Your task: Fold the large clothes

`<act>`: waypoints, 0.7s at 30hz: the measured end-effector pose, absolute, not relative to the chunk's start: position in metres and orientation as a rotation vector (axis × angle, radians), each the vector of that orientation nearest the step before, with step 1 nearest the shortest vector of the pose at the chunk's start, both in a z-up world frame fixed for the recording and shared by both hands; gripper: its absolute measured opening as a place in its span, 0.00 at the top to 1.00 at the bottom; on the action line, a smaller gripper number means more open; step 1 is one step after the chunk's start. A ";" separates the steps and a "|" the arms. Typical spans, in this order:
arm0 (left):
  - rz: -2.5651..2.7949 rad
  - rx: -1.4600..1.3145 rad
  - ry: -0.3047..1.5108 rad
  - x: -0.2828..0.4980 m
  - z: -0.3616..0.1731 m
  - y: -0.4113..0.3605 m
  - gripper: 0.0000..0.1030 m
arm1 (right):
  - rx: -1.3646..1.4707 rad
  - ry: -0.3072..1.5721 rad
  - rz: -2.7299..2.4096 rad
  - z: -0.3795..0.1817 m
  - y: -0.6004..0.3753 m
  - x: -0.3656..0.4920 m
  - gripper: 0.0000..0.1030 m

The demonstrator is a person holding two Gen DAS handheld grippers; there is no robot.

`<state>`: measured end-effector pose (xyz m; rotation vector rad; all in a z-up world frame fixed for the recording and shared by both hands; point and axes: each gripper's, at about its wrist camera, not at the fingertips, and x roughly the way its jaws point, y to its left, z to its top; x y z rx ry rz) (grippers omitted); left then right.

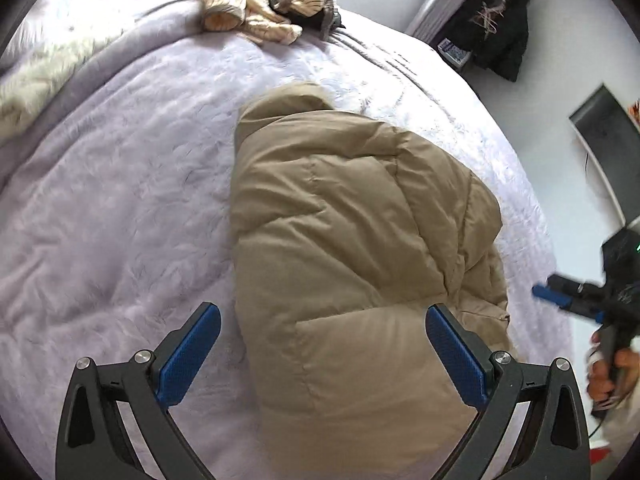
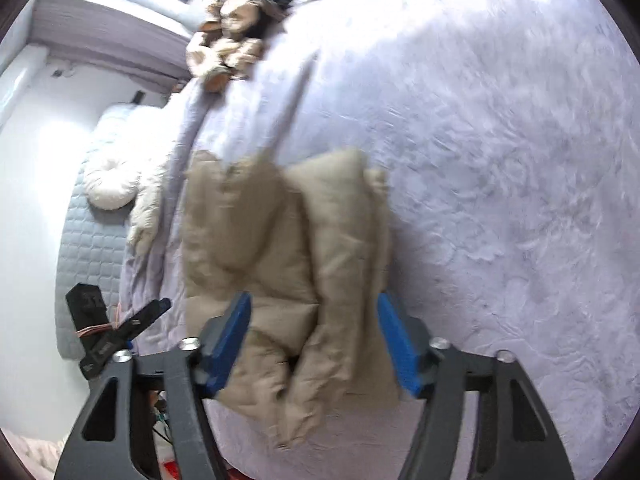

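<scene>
Our left tongs point(image 1: 322, 354) stand wide apart over the near end of the tan puffer coat point(image 1: 352, 248) with nothing between the pads, and our right tongs point(image 2: 316, 344) are also spread, straddling the coat's edge without pressing on it. The coat lies on the bed point(image 1: 120, 208) already gathered into a thick, narrow bundle, so we judge this fold nearly finished. The striped heap point(image 1: 256, 4) at the far edge looks unfolded.
</scene>
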<state>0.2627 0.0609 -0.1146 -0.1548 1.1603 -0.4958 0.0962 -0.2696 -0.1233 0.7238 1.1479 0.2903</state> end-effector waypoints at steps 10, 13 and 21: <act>-0.529 -0.021 1.241 0.221 -0.136 0.023 0.00 | 0.716 1.145 0.338 -0.134 -0.191 0.207 0.30; -0.510 0.086 1.236 0.209 -0.151 0.007 0.00 | 0.616 1.203 0.249 -0.153 -0.177 0.223 0.76; -0.500 0.201 1.214 0.194 -0.164 -0.031 0.00 | 0.570 1.306 0.124 -0.222 -0.179 0.226 0.87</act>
